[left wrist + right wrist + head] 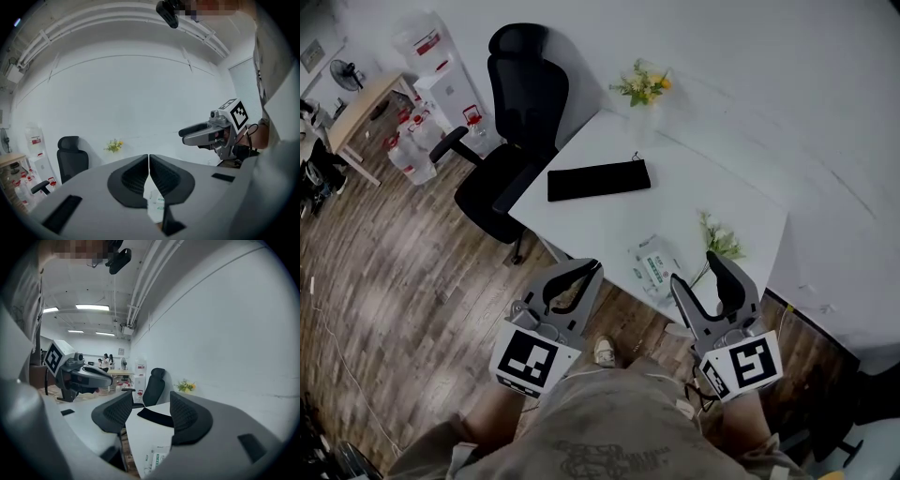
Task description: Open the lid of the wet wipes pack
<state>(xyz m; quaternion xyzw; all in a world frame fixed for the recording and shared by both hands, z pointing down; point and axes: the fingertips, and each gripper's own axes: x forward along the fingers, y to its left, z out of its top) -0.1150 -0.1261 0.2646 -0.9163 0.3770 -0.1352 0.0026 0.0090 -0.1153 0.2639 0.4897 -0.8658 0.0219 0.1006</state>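
We see a dim, grey-toned head view with darkened corners. Both gripper views bulge like fisheyes inside black rims. In the right gripper view ceiling strip lights glow; shadows are soft.

The head view looks steeply down from above on the white table at centre frame. Both gripper views look nearly level from close behind their jaws, toward the wall. All three share the black chair, yellow flowers and wet wipes pack.
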